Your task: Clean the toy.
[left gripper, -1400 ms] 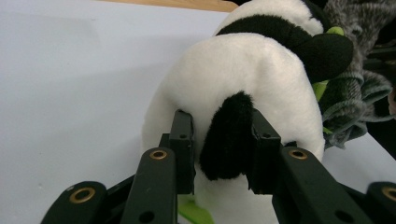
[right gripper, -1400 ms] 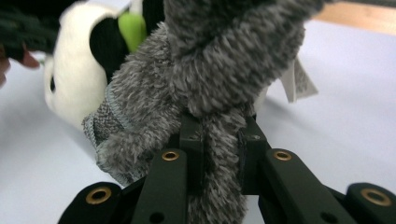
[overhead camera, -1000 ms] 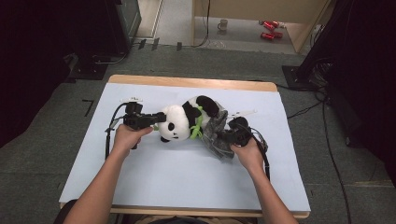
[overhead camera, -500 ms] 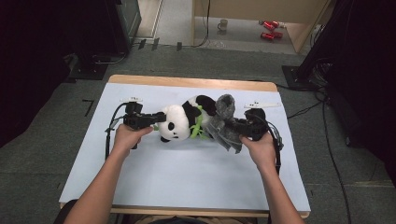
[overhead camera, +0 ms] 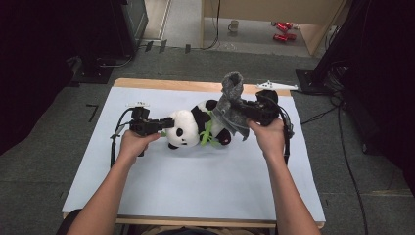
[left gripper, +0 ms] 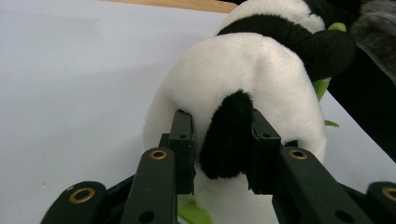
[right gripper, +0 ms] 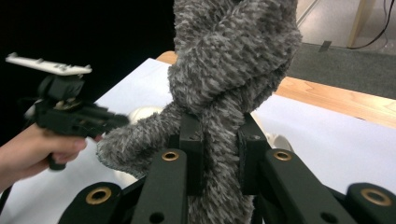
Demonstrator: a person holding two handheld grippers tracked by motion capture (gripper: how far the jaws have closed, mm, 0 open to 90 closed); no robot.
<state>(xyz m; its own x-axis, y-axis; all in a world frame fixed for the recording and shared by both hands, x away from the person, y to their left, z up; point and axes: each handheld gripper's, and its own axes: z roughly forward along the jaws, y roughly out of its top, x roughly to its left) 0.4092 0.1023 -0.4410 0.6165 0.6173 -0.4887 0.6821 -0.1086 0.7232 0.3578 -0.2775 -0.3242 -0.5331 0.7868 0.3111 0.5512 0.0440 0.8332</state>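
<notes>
High view: even overhead light on the pale blue table cover (overhead camera: pixel 195 186), bright, no glare. Surroundings fall to near black at left and right edges; the grey floor beyond is dimmer. Shadows under the forearms are soft and faint. Picture slightly soft overall, fine detail lost.

Left gripper view: white-and-black plush panda (left gripper: pixel 252 79) well lit, its fur fairly sharp; table surface nearly washed out to white. Near black jaws slightly soft.

Right gripper view: grey knitted fabric strip (right gripper: pixel 233 70) crisp at centre. Far hand and gripper at left blurred; dark background behind it.
</notes>
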